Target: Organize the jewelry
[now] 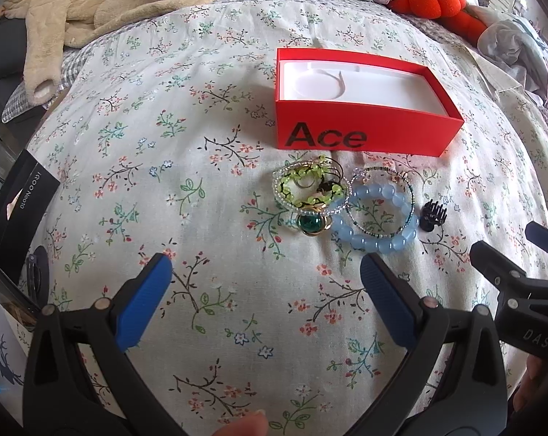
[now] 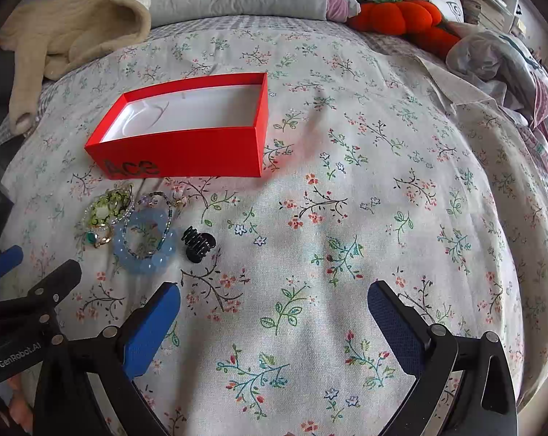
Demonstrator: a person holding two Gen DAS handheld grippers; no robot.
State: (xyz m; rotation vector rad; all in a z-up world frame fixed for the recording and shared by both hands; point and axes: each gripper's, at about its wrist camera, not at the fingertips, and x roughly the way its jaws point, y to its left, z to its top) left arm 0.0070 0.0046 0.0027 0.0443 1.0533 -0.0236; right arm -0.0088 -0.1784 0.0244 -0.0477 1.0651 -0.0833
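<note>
An open red box [image 1: 361,134] marked "Ace", with an empty white inside, lies on the flowered bedspread [image 1: 201,218]. Just in front of it lies a cluster of jewelry: a green bead bracelet [image 1: 285,189], a green-stone ring [image 1: 310,223], a pale blue bead bracelet [image 1: 394,243], a thin beaded bangle [image 1: 412,189] and a small black hair claw [image 1: 434,214]. My left gripper [image 1: 265,265] stands open just short of the ring, holding nothing. My right gripper [image 2: 274,290] is open too, to the right of the hair claw [image 2: 197,243] and the red box [image 2: 186,152].
A beige fleece garment [image 1: 92,11] lies at the back left, with pillows and an orange plush pumpkin [image 1: 434,0] at the back. Crumpled clothes [image 1: 521,47] are at the right. A black phone box [image 1: 23,196] sits at the bed's left edge.
</note>
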